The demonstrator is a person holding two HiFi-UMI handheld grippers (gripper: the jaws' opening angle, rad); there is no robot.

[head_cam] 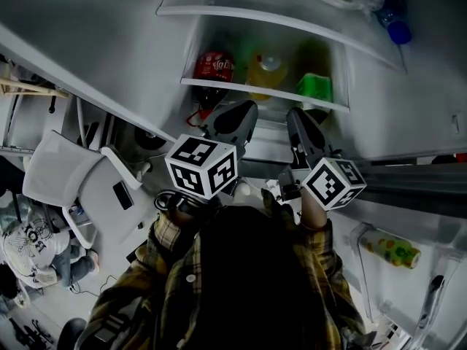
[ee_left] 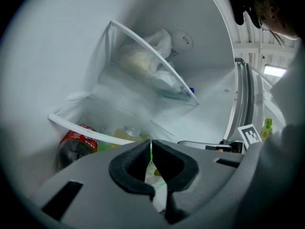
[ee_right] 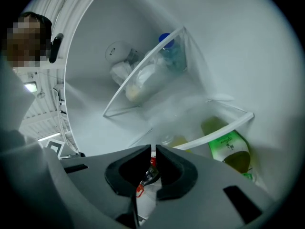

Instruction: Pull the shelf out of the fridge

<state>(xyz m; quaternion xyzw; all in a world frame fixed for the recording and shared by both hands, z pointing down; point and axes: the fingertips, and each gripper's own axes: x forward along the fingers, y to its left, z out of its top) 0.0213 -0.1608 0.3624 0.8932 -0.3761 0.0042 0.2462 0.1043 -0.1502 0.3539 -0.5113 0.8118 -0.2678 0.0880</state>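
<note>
Head view: a person in a plaid shirt reaches two grippers into an open white fridge (head_cam: 109, 42). The left gripper (head_cam: 246, 109) and right gripper (head_cam: 294, 115) each have their jaws closed together on nothing, near the front edge of the white-trimmed clear shelf (head_cam: 241, 90), which sits inside the fridge; a red-labelled cola bottle (head_cam: 213, 65), a yellow bottle (head_cam: 266, 70) and a green bottle (head_cam: 315, 86) show behind it
</note>
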